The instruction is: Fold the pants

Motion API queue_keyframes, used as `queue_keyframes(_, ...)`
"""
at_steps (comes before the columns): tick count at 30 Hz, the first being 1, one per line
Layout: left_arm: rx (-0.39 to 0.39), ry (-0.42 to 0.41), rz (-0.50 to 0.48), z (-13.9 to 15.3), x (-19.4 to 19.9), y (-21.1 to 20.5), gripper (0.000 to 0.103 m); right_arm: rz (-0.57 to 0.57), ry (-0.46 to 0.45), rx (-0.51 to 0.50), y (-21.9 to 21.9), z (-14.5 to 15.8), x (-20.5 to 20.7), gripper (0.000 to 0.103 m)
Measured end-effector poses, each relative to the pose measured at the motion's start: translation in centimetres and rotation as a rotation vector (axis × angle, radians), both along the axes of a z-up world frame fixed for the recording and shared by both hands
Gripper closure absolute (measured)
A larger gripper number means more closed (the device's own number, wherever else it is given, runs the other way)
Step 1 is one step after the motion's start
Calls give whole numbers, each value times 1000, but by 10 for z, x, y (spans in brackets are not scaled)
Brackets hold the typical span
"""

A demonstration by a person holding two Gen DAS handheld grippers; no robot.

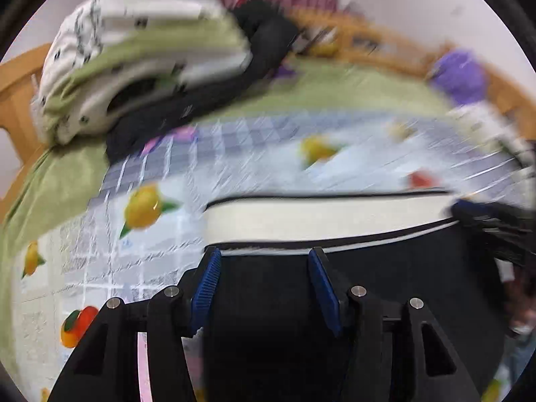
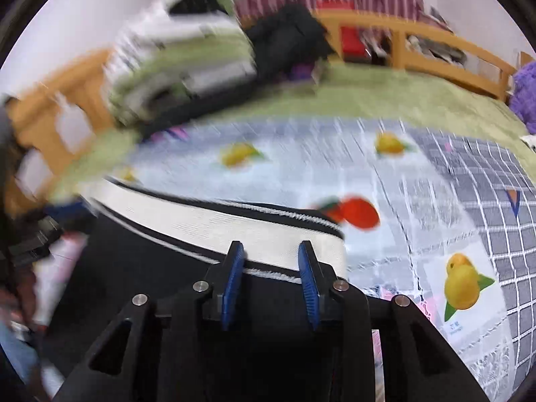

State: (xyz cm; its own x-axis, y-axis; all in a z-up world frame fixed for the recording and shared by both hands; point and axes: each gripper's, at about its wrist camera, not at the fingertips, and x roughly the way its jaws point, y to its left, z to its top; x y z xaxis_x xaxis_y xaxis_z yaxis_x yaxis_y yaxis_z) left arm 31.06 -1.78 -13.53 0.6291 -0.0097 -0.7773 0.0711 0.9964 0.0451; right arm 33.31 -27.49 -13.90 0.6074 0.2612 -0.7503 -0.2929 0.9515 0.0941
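Left wrist view, blurred: left tool [image 1: 264, 256] fingers spread wide over black pants [image 1: 385, 268], gripping nothing, near the white waistband [image 1: 318, 216]. Right tool [image 2: 272, 249] likewise agape at the waistband's other end. Pants lie on fruit-print bed cover [image 2: 385, 174]; lower legs hidden.

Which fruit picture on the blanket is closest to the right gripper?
The red fruit, just past the pants' white waistband, right of the right gripper. It alone is red there; the others are yellow and farther off.

Open fruit-print sheet [image 2: 385, 181] beyond the pants [image 2: 234, 227]

Past the waistband the sheet lies bare; a bedding pile [image 1: 140, 53] and dark clothes [image 1: 268, 40] block the far left, the wooden rail [image 2: 435, 47] behind.
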Motion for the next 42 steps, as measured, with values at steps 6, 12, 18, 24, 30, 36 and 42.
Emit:
queue_keyframes(6, -86, -7, 17, -17, 2, 14, 39, 1, -39, 5, -5, -11, 4, 72)
queue_keyframes(12, -99, -32, 11, -21, -1, 14, 38, -10, -66, 23, -8, -12, -2, 72)
queue_keyframes(18, -105, -37, 10, -22, 1, 14, 37, -6, -77, -18, -3, -11, -4, 70)
queue_keyframes(24, -111, -37, 12, -22, 0, 15, 37, -1, -79, -11, -4, -11, -6, 70)
queue_keyframes(30, -109, -36, 11, -22, 0, 14, 36, 3, -85, 3, -6, -11, -8, 70)
queue_keyframes(36, -109, -35, 10, -22, 0, 14, 35, 2, -86, 10, -7, -11, -9, 70)
queue_keyframes(42, -109, -35, 10, -23, 0, 14, 34, 2, -87, 10, -7, -11, -9, 70)
